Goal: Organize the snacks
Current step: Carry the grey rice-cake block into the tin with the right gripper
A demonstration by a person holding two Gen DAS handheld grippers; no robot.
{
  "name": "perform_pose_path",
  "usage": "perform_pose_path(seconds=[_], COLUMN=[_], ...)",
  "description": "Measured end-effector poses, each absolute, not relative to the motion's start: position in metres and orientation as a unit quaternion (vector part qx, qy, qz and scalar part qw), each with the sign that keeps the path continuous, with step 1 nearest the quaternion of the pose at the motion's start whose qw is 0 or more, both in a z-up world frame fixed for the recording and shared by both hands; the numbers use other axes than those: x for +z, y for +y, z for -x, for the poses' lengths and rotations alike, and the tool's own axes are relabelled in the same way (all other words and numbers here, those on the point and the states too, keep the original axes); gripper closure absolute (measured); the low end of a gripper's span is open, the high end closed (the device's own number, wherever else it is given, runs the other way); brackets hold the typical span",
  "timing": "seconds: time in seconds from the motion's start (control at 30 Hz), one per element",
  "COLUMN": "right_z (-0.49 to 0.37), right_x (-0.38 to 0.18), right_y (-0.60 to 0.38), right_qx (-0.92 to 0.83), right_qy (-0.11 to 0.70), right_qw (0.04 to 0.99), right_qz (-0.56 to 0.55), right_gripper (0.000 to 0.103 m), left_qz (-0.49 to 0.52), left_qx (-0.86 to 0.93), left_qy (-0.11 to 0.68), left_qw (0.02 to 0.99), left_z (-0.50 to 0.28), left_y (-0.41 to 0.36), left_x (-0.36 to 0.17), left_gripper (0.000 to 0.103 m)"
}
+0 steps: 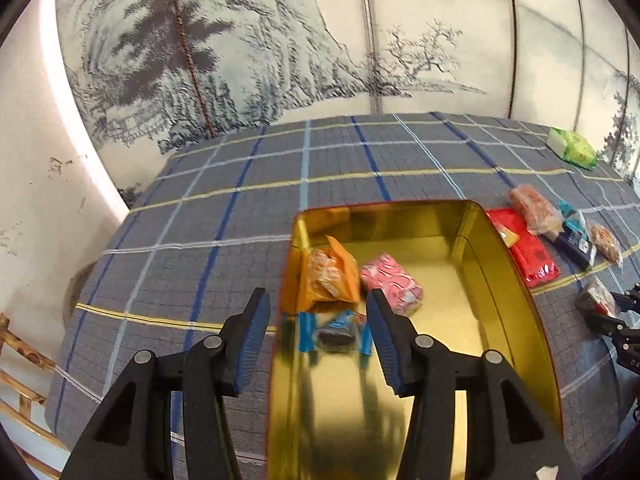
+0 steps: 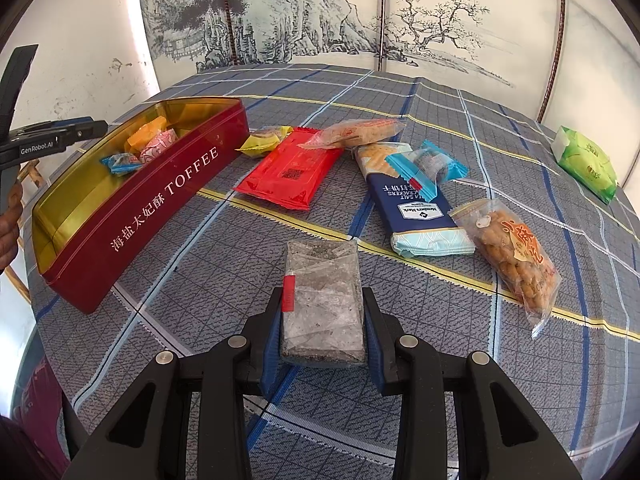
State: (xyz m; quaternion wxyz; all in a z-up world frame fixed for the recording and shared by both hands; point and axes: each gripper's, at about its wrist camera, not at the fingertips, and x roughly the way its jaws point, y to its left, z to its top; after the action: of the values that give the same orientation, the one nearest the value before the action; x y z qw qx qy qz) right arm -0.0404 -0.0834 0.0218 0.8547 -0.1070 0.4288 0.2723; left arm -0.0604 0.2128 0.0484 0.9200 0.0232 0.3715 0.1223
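Both pads of the right tool [image 2: 323,322] clamp the clear-wrapped dark bar [image 2: 322,300].

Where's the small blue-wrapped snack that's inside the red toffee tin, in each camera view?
Left wrist: small blue-wrapped snack lies low centre, on the tin's gold floor, seen between the left claw's fingers.
Right wrist: far left, inside the tin.
Shared landmark: pink-wrapped snack close beside it.

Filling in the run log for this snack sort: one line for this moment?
left tongs: open over tin | right tongs: shut on clear-wrapped dark bar | in tin: three snacks | on cloth: several packets
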Motion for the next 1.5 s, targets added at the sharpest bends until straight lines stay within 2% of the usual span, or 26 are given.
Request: perform_pose_path(seconds=[0.03, 0.17, 0.67, 1.0, 1.17, 1.5], right_z=[0.041, 0.041, 0.041, 0.039, 0.028, -0.013], right_x=[0.022, 0.022, 0.044, 0.089, 0.09, 0.077], right_y=[-0.083, -0.083, -0.073, -0.005, 0.04, 0.104], right_qx=[0.272, 0.268, 0.295, 0.371, 0.39, 0.378], right_qy=[0.43, 0.436, 0.447, 0.42, 0.421, 0.44], right_qw=[0.855, 0.853, 0.843, 0.827, 0.817, 0.81], right_qz=[0.105, 0.107, 0.052, 0.036, 0.052, 0.083], right_gripper=[0.066, 0.067, 0.067, 0.067, 0.067, 0.067], left_qz=[-0.022, 0.018, 0.118, 0.077, 0.067, 0.085], left_qx=[0.134, 0.186, 0.271, 0.268, 0.267, 0.262], left_qy=[0.363, 0.334, 0.34, 0.356, 0.347, 0.335], left_qw=[0.922, 0.924, 0.893, 0.892, 0.897, 0.901], left_z=[0.062, 0.073, 0.084, 0.075, 0.078, 0.082], left_y=[0.218, 0.253, 0.344, 0.33, 0.325, 0.33], left_x=[0.05, 0.057, 0.015, 0.011, 0.013, 0.015], left_gripper=[0.055, 0.041, 0.039, 0.03, 0.026, 0.025])
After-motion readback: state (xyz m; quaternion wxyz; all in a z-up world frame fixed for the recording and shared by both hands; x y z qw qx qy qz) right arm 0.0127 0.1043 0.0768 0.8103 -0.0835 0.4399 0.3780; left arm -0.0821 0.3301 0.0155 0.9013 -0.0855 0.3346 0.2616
